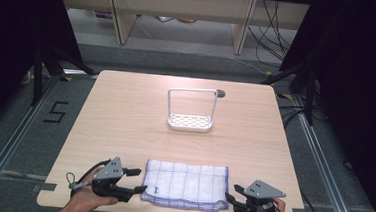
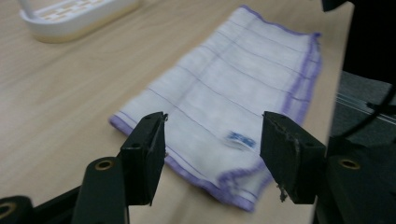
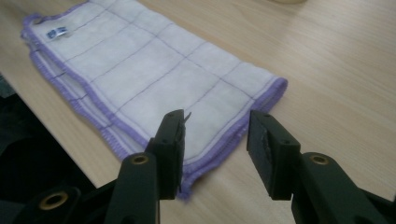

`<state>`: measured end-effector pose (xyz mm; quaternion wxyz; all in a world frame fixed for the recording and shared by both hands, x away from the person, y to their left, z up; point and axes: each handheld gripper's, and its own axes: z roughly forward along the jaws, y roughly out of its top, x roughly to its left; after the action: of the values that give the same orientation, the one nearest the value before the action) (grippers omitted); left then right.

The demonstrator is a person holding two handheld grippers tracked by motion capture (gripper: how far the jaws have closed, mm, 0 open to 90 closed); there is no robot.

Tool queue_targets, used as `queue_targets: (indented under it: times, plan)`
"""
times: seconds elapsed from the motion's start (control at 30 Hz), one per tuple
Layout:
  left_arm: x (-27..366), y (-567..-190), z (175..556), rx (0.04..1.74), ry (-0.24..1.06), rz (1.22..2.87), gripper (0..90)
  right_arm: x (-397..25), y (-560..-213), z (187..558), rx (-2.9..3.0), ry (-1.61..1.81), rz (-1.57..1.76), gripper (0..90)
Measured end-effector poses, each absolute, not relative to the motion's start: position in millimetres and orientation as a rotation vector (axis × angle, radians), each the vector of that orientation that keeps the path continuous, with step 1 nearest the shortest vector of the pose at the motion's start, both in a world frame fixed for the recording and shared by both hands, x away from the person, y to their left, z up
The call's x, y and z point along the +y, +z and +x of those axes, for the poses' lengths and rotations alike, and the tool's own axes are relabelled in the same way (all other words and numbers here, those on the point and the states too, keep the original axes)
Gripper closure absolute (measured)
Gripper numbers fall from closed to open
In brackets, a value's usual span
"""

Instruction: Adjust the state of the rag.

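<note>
My left gripper sits at the near left of the table, jaws spread wide and holding nothing, aimed at the left end of the folded cloth. In the left gripper view the two black jaws frame the cloth's near corner — purple hem, small blue label — without touching it. My right gripper mirrors it at the cloth's right end, jaws likewise parted and empty; in the right gripper view they stand just over the hemmed short edge of the cloth. The cloth, white with thin purple grid lines, lies flat along the table's near edge, between the two grippers. Well beyond it, near the middle of the table, stands a white rack with a tall loop handle — upright, well apart from the cloth.
</note>
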<state>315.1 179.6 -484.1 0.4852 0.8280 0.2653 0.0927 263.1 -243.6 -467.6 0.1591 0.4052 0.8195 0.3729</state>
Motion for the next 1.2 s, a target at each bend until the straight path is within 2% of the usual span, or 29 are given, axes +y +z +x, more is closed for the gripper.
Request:
queue_targets:
  times: [0.07,0.33,0.37,0.43,0.63,1.03,1.2]
  plan:
    - [175,-484,344,0.685,0.263,2.055,39.3,-241,-471,270,2.324,1.037,1.163,53.2]
    - [163,-496,379,0.776,0.273,2.060,33.2,-228,-483,278,2.367,0.938,1.296,44.5]
    - [161,-500,387,0.776,0.265,2.096,32.9,-225,-486,276,2.357,0.923,1.350,38.6]
    - [157,-504,389,0.783,0.250,2.087,33.1,-222,-489,274,2.361,0.887,1.339,36.3]
    - [151,-508,389,0.741,0.229,2.141,36.7,-214,-498,269,2.373,0.772,1.359,35.4]
    - [149,-516,385,0.694,0.198,2.219,41.9,-212,-497,262,2.359,0.817,1.392,37.2]
    - [150,-516,383,0.665,0.209,2.231,48.9,-209,-500,260,2.387,0.795,1.333,45.1]
